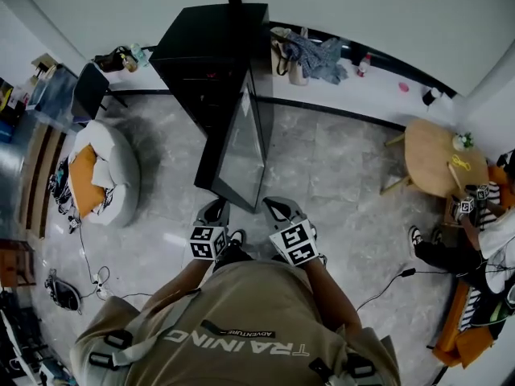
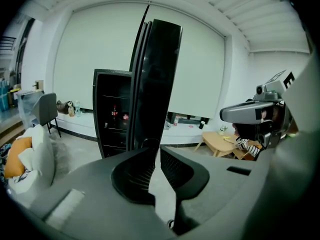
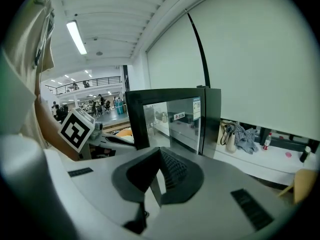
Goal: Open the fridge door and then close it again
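I saw open grey floor (image 1: 338, 183) on both sides of the fridge door (image 1: 241, 147). The door stood wide open from the black fridge (image 1: 211, 47) at the far wall, with its free edge pointing toward me.

The left hand-held gripper (image 1: 216, 207) sat just left of that edge and the right hand-held gripper (image 1: 278, 207) just right of it. I could not tell whether either one touched the door. Both were clenched at the tips, with nothing between the jaws.

Off to the left, a white beanbag (image 1: 121, 175) with an orange cushion (image 1: 84, 190) lay apart from the door. A dark chair (image 1: 90, 91) stood behind it, and cables (image 1: 88, 272) trailed on the floor nearer me.

To the right, a low white ledge (image 1: 338, 91) along the wall carried a bag and clothes (image 1: 310, 55). Farther right stood a round wooden table (image 1: 438, 155), well apart from the door, and a seated person (image 1: 483, 248) at the edge of the view.

The floor was pale stone tile and the wall was plain white.
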Available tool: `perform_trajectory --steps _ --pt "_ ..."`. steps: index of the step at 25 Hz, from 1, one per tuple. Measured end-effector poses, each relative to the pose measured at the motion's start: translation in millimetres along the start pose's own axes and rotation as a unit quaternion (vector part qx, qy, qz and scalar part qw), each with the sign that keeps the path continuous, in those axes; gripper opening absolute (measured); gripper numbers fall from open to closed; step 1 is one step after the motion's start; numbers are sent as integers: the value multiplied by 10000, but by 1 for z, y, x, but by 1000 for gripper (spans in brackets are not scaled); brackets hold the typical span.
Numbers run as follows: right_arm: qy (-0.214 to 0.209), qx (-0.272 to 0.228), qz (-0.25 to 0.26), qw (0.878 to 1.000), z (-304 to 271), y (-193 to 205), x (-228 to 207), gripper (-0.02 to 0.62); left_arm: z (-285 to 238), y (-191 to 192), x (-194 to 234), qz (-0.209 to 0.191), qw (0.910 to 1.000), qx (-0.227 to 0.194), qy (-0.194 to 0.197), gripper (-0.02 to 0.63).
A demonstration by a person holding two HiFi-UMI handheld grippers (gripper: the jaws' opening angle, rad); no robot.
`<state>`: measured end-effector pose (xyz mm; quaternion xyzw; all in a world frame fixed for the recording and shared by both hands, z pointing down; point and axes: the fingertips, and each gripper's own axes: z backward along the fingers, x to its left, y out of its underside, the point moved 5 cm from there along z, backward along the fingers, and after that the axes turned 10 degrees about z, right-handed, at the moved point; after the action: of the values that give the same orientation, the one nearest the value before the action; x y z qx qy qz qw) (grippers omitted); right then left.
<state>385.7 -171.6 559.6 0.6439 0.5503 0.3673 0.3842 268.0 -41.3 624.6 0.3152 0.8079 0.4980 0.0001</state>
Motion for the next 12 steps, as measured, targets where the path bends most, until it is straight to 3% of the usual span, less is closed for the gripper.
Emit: perform_trajectory --steps 12 --pt "-290 -31 89 9995 17 21 -14 -3 -12 11 -45 108 9998 -128 -61 28"
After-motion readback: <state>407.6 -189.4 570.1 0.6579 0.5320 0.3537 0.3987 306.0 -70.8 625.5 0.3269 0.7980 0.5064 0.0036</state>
